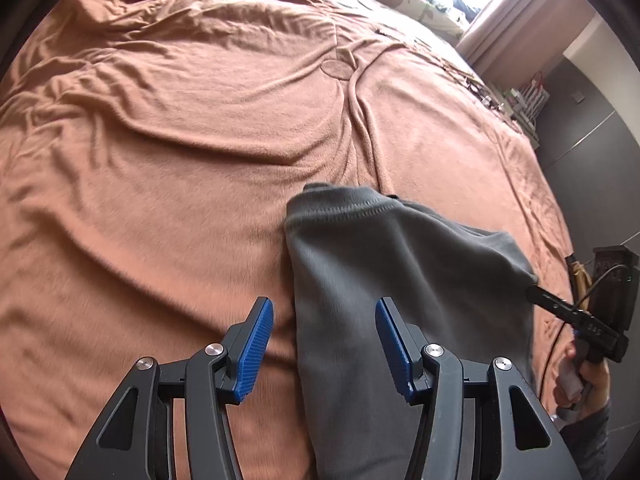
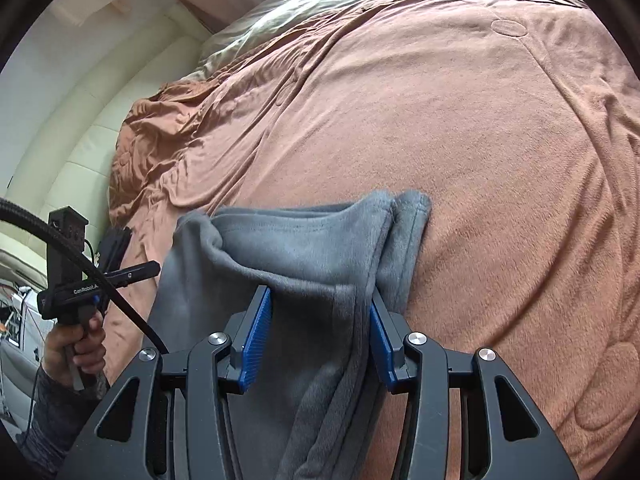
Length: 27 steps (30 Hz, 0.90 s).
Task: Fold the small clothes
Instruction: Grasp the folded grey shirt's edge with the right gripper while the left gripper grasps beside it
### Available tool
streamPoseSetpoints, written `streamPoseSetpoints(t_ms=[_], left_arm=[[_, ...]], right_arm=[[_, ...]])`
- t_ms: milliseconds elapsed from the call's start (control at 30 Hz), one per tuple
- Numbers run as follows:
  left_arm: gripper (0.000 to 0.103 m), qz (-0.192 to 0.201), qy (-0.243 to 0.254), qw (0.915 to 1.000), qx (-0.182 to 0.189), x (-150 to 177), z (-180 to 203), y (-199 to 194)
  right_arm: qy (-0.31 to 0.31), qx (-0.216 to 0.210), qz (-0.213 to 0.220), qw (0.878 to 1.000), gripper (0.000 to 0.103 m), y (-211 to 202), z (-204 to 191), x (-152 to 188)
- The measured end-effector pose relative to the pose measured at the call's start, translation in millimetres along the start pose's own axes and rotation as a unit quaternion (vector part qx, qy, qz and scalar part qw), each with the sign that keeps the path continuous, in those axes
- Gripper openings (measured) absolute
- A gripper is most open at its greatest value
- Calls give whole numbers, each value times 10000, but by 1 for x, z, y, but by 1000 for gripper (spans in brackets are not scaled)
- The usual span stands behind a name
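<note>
Grey fleece garment [image 2: 288,256], soft nap, folded, on rust blanket [image 2: 500,160]

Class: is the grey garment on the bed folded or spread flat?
Folded: the grey garment lies doubled over on the brown blanket, two hemmed edges stacked.

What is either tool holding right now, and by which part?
Nothing. The right tool stands open around a fold of the gray garment. The left tool is open above its edge.
</note>
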<state>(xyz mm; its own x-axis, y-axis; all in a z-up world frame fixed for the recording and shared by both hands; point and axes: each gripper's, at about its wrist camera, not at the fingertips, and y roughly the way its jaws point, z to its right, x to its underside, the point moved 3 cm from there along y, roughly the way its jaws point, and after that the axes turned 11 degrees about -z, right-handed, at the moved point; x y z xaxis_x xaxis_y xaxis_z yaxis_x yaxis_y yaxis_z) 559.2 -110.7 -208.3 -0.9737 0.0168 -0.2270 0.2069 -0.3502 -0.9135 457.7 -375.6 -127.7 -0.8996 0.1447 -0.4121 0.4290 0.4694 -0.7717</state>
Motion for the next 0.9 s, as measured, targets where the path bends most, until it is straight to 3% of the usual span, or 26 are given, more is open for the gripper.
streamPoseSetpoints(t_ms=[67,133,233,467,667,833,900], left_arm=[[55,-36,28,10000,-57,-10,1,6],[55,-58,72,9999,-93,-19,2,9],[55,-89,94,9996,-232,-31,2,15],[53,-159,87,9986,-500,-49,-5,33],[53,-203,111,9982,-553,-54,-7,43],[53,-221,99,9983,-527,-54,-7,42],[53,-224,95,9983,-530,-54,-7,42]], right_arm=[[18,7,11,10000,40,3,3,-5],[9,147,-23,9999,19,7,4,-7],[236,232,7,9995,8,9,12,-9],[249,203,377,9988,7,-2,7,-2],[344,-174,-178,9991,9,17,15,-15],[645,-291,-57,9975,8,21,30,-34],[691,-46,106,9975,2,14,35,-34]])
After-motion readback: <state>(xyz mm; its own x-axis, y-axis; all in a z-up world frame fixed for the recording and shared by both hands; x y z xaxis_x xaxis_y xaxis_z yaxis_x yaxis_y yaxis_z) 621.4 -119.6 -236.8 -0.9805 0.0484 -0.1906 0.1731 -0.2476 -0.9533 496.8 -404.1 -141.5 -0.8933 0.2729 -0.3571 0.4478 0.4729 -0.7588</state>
